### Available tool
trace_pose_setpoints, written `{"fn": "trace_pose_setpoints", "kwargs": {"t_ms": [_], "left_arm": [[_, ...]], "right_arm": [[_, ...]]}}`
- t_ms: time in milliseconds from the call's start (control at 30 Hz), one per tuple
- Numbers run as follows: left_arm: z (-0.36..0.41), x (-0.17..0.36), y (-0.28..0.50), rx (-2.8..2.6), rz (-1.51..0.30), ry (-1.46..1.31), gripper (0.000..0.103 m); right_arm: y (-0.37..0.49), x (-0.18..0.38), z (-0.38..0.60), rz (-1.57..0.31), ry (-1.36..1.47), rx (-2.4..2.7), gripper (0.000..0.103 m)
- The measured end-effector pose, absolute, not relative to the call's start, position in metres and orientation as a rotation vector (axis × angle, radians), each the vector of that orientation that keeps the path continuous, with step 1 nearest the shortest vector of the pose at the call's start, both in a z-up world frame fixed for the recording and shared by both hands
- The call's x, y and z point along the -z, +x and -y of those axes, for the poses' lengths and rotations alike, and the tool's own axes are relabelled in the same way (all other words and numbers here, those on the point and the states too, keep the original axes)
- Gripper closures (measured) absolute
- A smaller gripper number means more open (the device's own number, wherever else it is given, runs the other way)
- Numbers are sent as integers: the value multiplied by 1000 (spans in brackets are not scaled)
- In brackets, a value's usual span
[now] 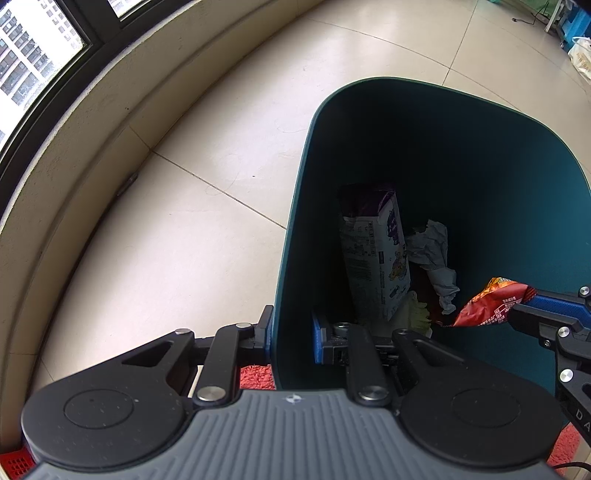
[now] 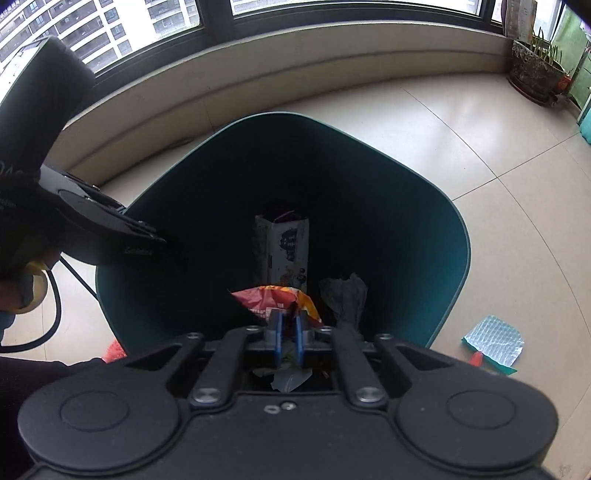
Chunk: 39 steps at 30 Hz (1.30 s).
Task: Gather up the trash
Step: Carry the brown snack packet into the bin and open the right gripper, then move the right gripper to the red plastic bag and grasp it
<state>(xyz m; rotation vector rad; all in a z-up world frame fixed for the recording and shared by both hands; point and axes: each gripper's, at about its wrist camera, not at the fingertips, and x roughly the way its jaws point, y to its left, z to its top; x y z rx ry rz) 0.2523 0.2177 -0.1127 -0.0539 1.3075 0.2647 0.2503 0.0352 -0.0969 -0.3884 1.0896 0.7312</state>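
Both jaws clamped: wrapper (image 2: 275,301), bin rim (image 1: 291,236).

This looks like a home, a sunroom or enclosed balcony in a high flat. Pale floor tiles (image 2: 461,122) meet a low curved sill under big windows (image 2: 155,22) facing apartment towers, with a potted plant (image 2: 535,70) in the corner.

Both cameras sit close above the teal trash bin (image 1: 480,155) and look down into it. The left one is at its left wall, the right one (image 2: 290,338) at its near rim. Both see the milk carton (image 1: 373,251) inside.
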Motion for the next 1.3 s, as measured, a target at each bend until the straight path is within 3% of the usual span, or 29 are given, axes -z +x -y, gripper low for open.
{"fn": "trace_pose_setpoints", "kwargs": {"t_ms": [133, 467, 833, 1100, 1300], "left_arm": [[-218, 112, 251, -262, -1306, -54, 84], [-219, 113, 251, -263, -1306, -54, 84], [-219, 113, 251, -267, -1307, -52, 84], [-218, 113, 251, -269, -1307, -50, 84], [-219, 113, 250, -269, -1307, -51, 84]], "right_arm": [[251, 104, -36, -1111, -380, -715, 87], [247, 78, -15, -1084, -279, -758, 80], [257, 30, 58, -999, -125, -685, 55], [290, 54, 123, -1010, -34, -496, 43], [314, 111, 157, -1115, 20, -358, 36]]}}
